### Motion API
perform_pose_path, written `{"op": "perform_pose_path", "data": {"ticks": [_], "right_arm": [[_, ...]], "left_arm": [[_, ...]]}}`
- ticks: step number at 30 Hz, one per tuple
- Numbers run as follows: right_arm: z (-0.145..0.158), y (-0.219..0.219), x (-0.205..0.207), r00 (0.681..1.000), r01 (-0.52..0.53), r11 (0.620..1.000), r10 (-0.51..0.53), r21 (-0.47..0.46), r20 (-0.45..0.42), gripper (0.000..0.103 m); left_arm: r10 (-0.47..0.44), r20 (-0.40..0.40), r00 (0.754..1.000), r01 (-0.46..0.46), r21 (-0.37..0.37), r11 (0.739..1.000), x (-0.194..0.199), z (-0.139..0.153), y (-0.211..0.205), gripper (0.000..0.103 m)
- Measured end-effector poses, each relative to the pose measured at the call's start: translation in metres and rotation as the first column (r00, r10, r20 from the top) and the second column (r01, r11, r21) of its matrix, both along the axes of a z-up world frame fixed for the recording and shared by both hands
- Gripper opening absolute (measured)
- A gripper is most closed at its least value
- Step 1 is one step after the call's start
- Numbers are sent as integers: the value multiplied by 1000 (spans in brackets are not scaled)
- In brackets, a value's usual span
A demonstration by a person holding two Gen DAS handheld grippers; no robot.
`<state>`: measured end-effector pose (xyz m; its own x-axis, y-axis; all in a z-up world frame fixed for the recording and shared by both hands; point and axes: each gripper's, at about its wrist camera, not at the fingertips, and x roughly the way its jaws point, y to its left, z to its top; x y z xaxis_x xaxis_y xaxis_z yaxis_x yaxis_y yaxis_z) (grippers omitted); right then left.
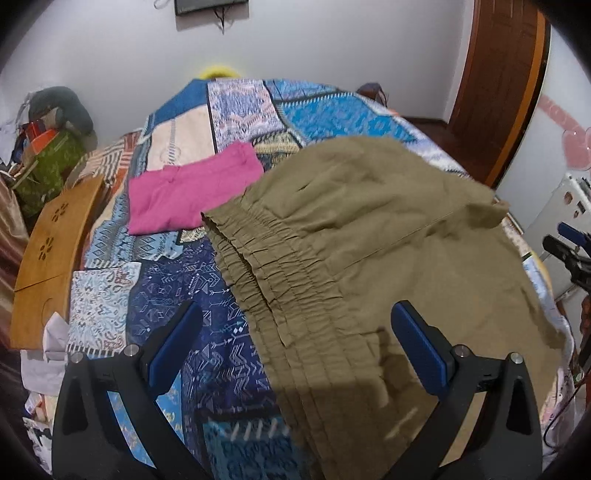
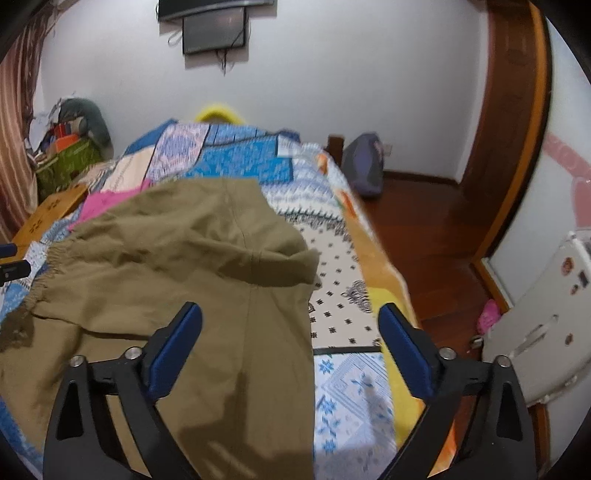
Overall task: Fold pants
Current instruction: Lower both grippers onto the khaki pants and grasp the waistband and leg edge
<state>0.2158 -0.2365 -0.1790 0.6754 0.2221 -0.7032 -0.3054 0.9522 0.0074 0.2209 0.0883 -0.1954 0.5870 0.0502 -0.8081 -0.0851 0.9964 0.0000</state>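
I see both tongs spread wide with nothing between the pads: left tongs (image 1: 295, 343) over the elastic waistband edge of the olive pants (image 1: 369, 240), right tongs (image 2: 290, 345) over the trouser fabric near its right edge, neither pinching cloth. No earlier view, so I only report them as open. The pants lie spread on the bed (image 1: 166, 306), filling centre to lower right of the left wrist view and centre to lower left of the right wrist view, with the gathered waistband running diagonally from mid-frame down toward the bottom in the left view. Bed is covered by a patchwork spread in blue, white and orange prints. A folded pink garment (image 1: 192, 192) sits on the spread just beyond the waistband, upper left of centre, close to the pants; contact I can't confirm. A wooden board (image 1: 51, 251) with cut-out dots lies at the bed's left edge. Clutter pile with a green bag (image 1: 48, 166) in the far left corner. White wall behind, dark screen (image 2: 214, 31) mounted top centre. Wooden door frame (image 2: 509, 92) upper right, reddish wood floor (image 2: 424, 229) right of the bed, a dark backpack (image 2: 364, 166) against the wall, white fridge (image 2: 546, 325) lower right. Both views are slightly motion-blurred.
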Motion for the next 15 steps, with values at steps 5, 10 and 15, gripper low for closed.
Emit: {"op": "perform_pose_path", "data": {"ticks": [5, 10, 15], "right_arm": [[-28, -2, 42, 993, -29, 999, 34, 42, -117, 74], [-56, -1, 70, 963, -62, 995, 79, 74, -258, 54], [-61, 11, 62, 979, -84, 996, 76, -37, -191, 48]], "left_arm": [[-24, -77, 997, 20, -55, 998, 23, -22, 8, 103], [-20, -123, 992, 8, -93, 996, 38, -40, 16, 103], [0, -94, 996, -10, -99, 995, 45, -45, 22, 96]]}}
